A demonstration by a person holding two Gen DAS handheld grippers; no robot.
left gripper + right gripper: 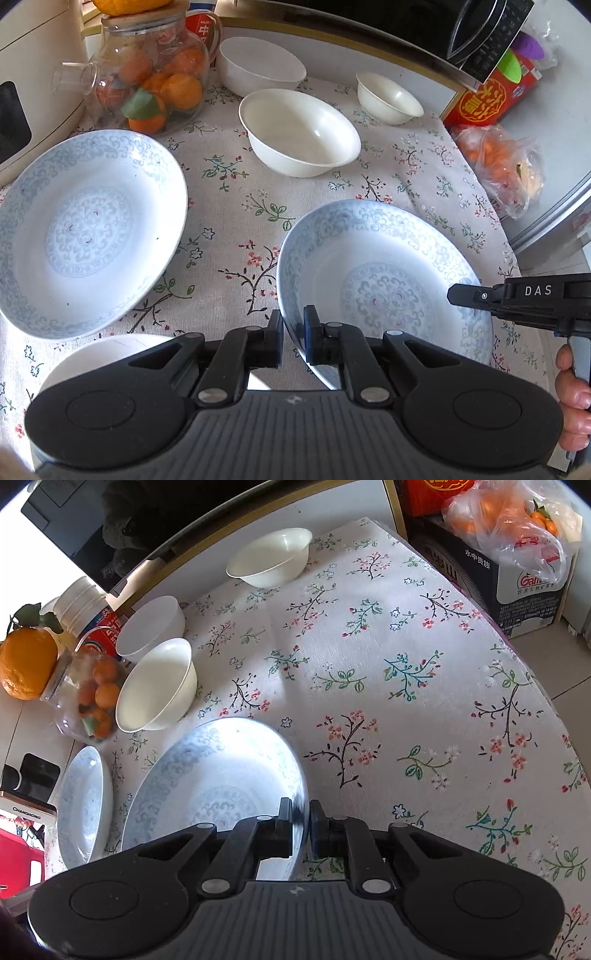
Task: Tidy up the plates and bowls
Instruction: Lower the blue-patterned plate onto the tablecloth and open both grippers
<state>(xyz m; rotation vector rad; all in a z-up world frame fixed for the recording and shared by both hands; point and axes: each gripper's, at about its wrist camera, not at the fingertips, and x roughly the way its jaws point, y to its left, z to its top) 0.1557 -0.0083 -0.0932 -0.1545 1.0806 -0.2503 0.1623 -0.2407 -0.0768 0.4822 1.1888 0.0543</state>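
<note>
Two-handed carry of one patterned plate (384, 280) above the counter (229, 206). We see the left gripper (293, 332) clenched on the plate's rim at its 9 o'clock edge, one of the fingers (274, 334) outside and the other inside the rim. We see the right gripper (300, 825) clenched on the opposite rim, at 3 o'clock on the plate as the right wrist camera frames it; in the left wrist view the same tool enters at 3 o'clock, a hand (572, 402) on its handle. The plate spans the gap between the two tools, tilted; whether it touches the cloth we cannot tell.

The second patterned plate (85, 236) rests on the counter at 9 o'clock from the carried one, well apart, on the left gripper's side. We judge stacking to be the step in hand, so the coming move runs toward 9 o'clock, left hand leading. Three white bowls lie toward 12 o'clock: a large bowl (299, 133), a rear bowl (258, 66) and a small bowl (388, 98)
</note>
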